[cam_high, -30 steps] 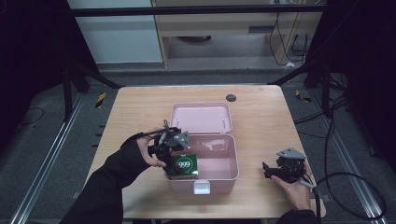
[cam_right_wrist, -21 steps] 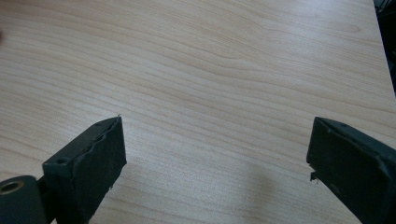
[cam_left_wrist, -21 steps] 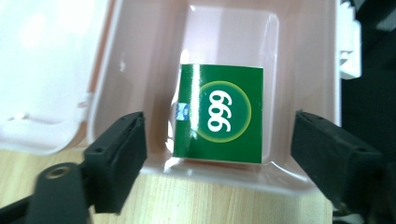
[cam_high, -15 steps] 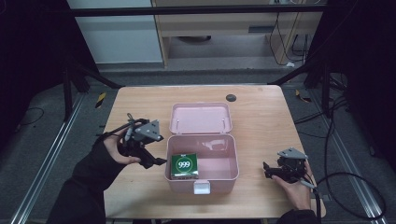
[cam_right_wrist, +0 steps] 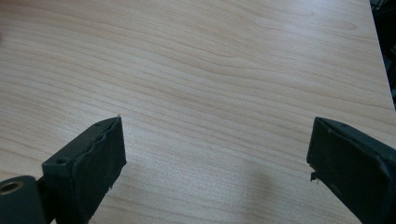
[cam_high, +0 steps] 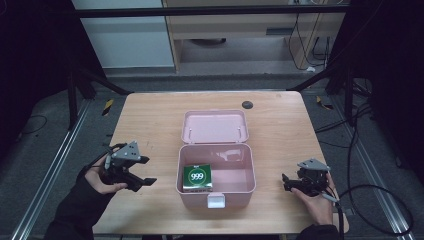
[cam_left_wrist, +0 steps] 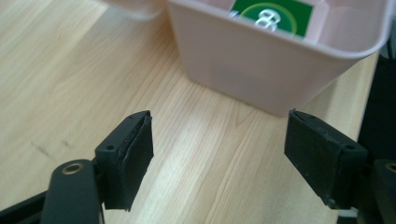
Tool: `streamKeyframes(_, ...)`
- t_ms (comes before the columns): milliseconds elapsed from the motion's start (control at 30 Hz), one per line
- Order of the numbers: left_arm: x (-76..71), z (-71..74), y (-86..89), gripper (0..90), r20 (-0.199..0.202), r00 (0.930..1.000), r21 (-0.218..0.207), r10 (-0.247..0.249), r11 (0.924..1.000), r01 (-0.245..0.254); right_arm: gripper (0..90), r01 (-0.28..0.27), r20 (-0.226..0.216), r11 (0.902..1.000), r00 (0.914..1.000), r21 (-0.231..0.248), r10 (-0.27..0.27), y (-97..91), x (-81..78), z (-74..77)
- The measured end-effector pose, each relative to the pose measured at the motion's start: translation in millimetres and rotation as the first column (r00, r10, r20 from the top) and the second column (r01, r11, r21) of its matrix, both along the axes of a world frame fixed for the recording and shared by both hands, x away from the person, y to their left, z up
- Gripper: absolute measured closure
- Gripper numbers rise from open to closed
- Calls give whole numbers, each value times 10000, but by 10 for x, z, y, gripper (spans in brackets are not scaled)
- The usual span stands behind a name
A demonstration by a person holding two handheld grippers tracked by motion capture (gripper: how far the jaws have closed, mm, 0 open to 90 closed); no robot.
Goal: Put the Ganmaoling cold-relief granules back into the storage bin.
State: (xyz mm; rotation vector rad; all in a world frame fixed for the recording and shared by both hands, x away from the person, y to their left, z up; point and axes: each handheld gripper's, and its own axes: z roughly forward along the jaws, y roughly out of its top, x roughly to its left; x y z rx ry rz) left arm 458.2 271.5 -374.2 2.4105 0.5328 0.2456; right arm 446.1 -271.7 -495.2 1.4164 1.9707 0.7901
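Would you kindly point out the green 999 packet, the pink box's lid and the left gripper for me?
green 999 packet (cam_high: 197, 178), high view, on its printed top face.
pink lid (cam_high: 215, 126), high view, on its inner surface, folded back on the table.
left gripper (cam_high: 141, 171), high view, between its open jaw tips.

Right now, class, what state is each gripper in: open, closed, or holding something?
Left gripper: open, holding nothing, over bare table beside the pink box.
Right gripper: open, holding nothing, over bare table.
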Motion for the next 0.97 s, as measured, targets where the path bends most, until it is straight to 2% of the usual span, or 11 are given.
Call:
streamKeyframes(33,-16,-113,71,238,-116,9990,-347,429,9985,-432,48,-19,9,10000,10000,-15,19,1,0,-1)
streamKeyframes(100,-22,-155,96,234,-137,9984,-465,557,9973,-563,48,-39,9,10000,10000,-23,39,2,-1,-1)
streamKeyframes(133,-35,-279,169,227,-238,9950,-913,973,9909,-991,48,-19,-2,10000,10000,-5,19,4,-2,-1)
streamKeyframes(267,-27,-430,266,229,-356,9861,-1336,1625,9771,-1658,48,-6,-10,10000,10000,-5,6,3,-3,-3)
streamKeyframes(333,-7,-507,310,233,-407,9767,-1204,2108,9693,-2142,48,-4,-17,10000,10000,-4,4,2,-4,-7)
streamKeyframes(367,9,-569,338,234,-464,9661,-1384,2539,9562,-2580,48,-21,-41,10000,10000,-9,21,0,-5,-8)
streamKeyframes(400,9,-569,338,234,-464,9661,-1384,2539,9562,-2580,48,-21,-41,10000,10000,-9,21,0,-5,-8)
streamKeyframes(533,45,-726,346,219,-324,9322,-1496,3606,9204,-3612,47,6,-46,10000,10000,0,-6,2,-7,-14)
streamKeyframes(733,65,-884,421,216,-10,8596,-1647,5110,8477,-5042,42,45,-145,10000,9999,-39,-45,4,-12,-29)
streamKeyframes(900,56,-935,543,210,412,7699,-1663,6369,7641,-6233,40,81,-170,10000,9998,-48,-82,5,-16,-43)
streamKeyframes(967,46,-957,604,208,278,7388,-1710,6733,7314,-6601,40,76,-120,10000,9999,-60,-77,-1,-16,-40)
